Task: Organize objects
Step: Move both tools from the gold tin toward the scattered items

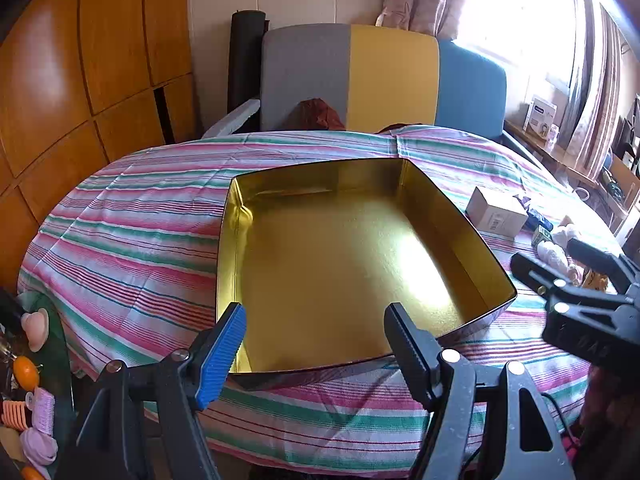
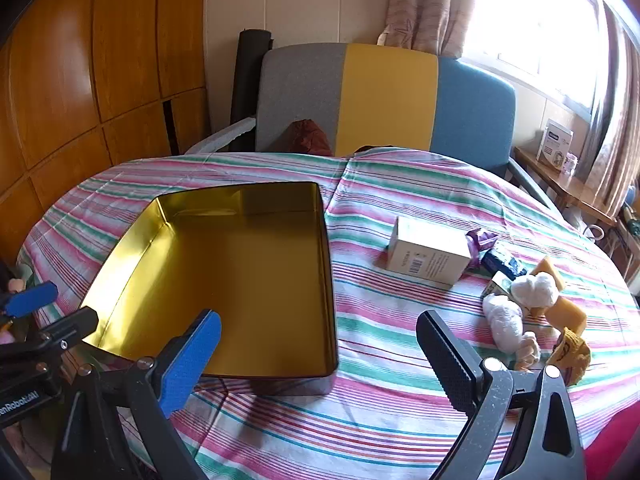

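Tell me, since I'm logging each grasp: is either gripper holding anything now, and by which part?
Nothing is held. The left gripper and the right gripper both stand open and empty above the striped tablecloth, near the gold tin.

The surface (image 2: pixel 400 360) wears a striped cloth. On it stand an open gold tin (image 2: pixel 224 280), a small white box (image 2: pixel 428 254) and, beside it, some small things (image 2: pixel 520 304).
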{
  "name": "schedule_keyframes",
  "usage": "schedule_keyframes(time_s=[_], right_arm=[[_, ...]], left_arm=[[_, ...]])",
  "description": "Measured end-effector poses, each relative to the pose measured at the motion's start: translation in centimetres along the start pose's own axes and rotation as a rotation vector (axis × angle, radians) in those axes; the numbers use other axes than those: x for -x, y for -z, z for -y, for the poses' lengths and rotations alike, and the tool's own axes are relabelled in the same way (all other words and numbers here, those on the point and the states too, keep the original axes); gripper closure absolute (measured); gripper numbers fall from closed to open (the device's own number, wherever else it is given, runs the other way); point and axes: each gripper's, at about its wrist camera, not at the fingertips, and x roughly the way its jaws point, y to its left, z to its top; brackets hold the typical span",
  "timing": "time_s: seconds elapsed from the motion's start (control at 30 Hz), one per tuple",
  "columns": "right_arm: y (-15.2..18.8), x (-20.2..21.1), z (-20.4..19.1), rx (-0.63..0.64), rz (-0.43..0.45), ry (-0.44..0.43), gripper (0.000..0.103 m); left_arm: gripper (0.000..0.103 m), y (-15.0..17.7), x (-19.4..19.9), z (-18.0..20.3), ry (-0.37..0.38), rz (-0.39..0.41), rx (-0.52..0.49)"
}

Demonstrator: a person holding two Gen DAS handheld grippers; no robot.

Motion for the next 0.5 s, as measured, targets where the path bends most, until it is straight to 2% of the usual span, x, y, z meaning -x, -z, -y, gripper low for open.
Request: schedule_keyframes(time_s=[0.27,0.5], right_arm=[[-0.7,1.2,4.0,-0.095,0.008,0.029,0.0],[-1.4,2.5,9.6,-0.242,0.022,0.071,0.0]], left_arm=[[0.031,0.0,-0.3,0.9,0.039,-0.014,-0.027],[0.03,-0.3,-1.1,2.0,0.111,-0.059,-0.048]])
